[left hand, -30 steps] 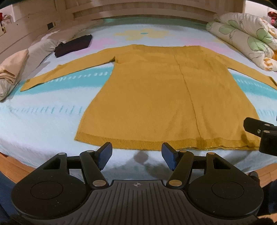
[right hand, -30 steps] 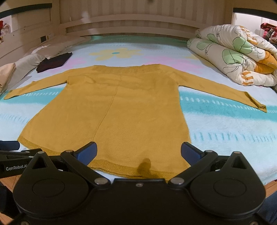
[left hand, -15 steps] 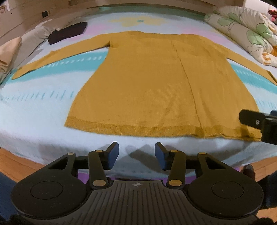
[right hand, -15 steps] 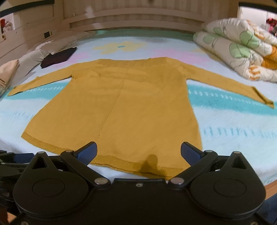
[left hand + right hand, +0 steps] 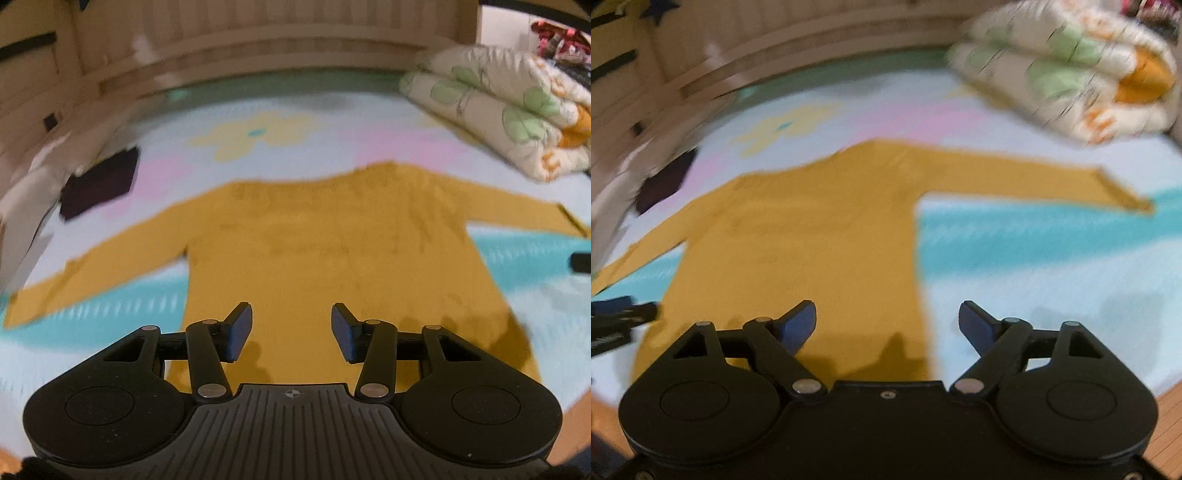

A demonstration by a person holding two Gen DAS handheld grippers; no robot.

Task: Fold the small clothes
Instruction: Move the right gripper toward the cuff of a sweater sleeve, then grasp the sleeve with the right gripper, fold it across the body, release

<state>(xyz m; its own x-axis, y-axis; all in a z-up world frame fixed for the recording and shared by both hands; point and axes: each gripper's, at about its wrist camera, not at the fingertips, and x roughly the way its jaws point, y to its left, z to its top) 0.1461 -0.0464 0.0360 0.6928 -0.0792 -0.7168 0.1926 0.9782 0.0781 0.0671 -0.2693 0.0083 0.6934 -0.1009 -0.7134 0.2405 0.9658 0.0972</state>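
Observation:
A mustard-yellow knitted long-sleeved garment (image 5: 332,258) (image 5: 812,240) lies flat on the bed, both sleeves spread out to the sides and its hem nearest me. My left gripper (image 5: 291,328) hovers above the lower part of the garment, open, with nothing between its fingers. My right gripper (image 5: 887,325) hangs over the garment's right side edge; its jaws are closing but stand wide apart and hold nothing. Both views are blurred by motion. The tip of the left gripper (image 5: 624,314) shows at the left edge of the right wrist view.
The bed has a pale patterned blanket (image 5: 535,295) with turquoise and pink bands. A rolled floral duvet (image 5: 509,110) lies at the back right. A dark folded cloth (image 5: 99,184) and pillows (image 5: 26,192) lie at the left. A wooden headboard (image 5: 277,48) runs behind.
Both grippers have moved forward over the garment, from beyond its hem to above its lower body. The left jaws narrowed; the right jaws have begun to narrow.

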